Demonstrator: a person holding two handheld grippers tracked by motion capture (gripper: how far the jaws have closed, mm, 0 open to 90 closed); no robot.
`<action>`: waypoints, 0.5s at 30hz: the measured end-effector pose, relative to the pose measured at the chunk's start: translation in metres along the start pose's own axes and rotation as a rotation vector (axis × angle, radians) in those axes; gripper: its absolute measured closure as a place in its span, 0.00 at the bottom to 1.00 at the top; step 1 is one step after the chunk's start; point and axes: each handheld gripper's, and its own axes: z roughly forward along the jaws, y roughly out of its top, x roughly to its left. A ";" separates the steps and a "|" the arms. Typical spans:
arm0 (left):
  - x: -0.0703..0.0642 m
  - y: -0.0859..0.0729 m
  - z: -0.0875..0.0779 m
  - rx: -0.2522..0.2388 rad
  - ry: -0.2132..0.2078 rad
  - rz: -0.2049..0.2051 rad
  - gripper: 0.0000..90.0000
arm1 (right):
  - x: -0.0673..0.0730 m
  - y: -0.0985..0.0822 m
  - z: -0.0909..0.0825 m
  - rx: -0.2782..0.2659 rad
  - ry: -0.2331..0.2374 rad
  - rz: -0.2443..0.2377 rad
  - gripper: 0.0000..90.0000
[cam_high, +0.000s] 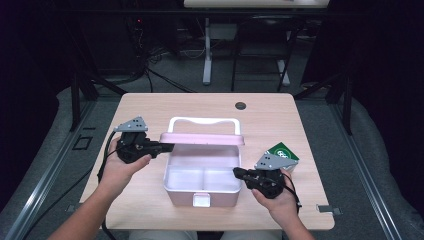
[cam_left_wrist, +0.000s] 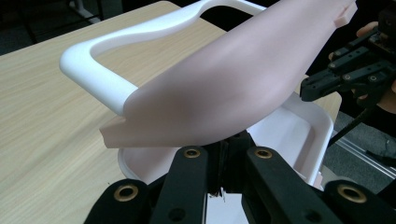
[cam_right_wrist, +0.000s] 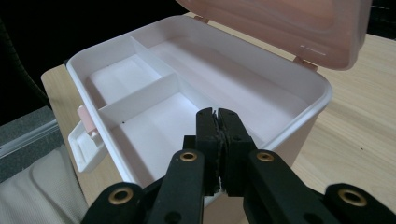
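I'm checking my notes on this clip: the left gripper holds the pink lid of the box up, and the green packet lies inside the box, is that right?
Not quite. The left gripper does hold the pink lid up, but the green packet lies on the table beside the box, behind the right gripper. The high view shows it, and the right gripper view shows bare compartments.

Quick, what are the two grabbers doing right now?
Left gripper: shut on the pink lid, holding it up.
Right gripper: shut, holding nothing, at the box.
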 end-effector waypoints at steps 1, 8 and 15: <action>0.001 0.001 0.000 0.002 0.003 0.002 0.99 | 0.000 0.000 0.000 0.002 0.002 -0.003 0.98; 0.005 0.009 0.001 -0.005 0.013 -0.007 0.99 | 0.004 -0.001 0.004 0.004 0.019 -0.015 0.98; 0.010 0.012 0.004 -0.013 0.019 -0.022 0.99 | 0.007 -0.005 0.008 0.023 0.035 -0.019 0.98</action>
